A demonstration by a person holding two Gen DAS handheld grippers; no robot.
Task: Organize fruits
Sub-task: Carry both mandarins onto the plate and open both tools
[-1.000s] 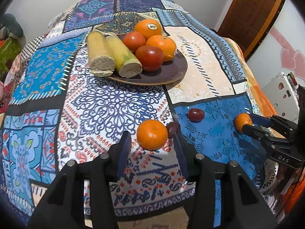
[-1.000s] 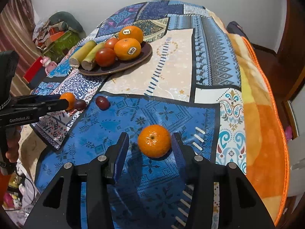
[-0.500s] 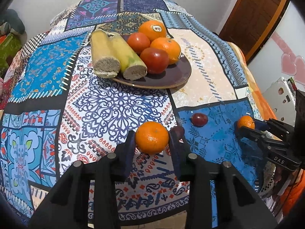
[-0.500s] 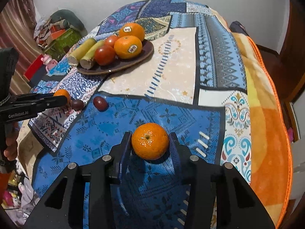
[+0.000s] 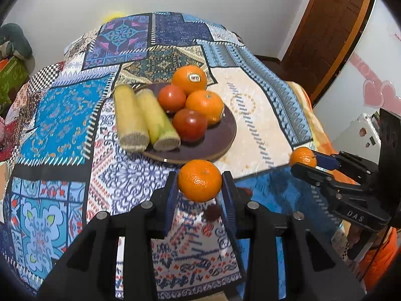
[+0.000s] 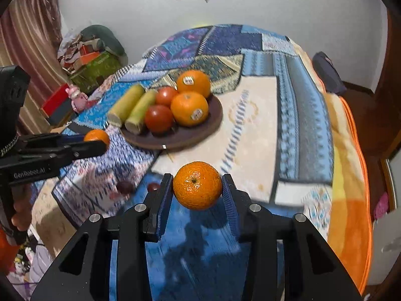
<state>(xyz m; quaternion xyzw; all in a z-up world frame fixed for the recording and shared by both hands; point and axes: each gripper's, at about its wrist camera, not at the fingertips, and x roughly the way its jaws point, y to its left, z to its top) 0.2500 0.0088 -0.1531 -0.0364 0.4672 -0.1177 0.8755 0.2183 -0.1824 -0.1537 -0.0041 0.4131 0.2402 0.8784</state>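
Observation:
My left gripper (image 5: 199, 185) is shut on a mandarin (image 5: 199, 180) and holds it above the patchwork cloth, just in front of the dark plate (image 5: 220, 140). My right gripper (image 6: 197, 188) is shut on a second mandarin (image 6: 197, 185), also lifted off the table. The plate (image 6: 198, 130) holds two stickered oranges (image 5: 189, 79), two red tomatoes (image 5: 190, 125) and two yellow-green stalks (image 5: 130, 123). Two small dark plums (image 6: 125, 186) lie on the cloth below; one shows under my left gripper (image 5: 212, 212). Each gripper shows in the other's view, the right one at the side (image 5: 304, 161) and the left one too (image 6: 96, 141).
The table is covered by a patchwork cloth (image 5: 62, 115) with an orange blanket edge (image 6: 351, 165) on the right. A wooden door (image 5: 333, 25) stands behind. Boxes and clutter (image 6: 92, 57) sit on the floor to the left.
Both grippers closed on their mandarins and lifted them off the cloth. Both have moved forward, closer to the plate.

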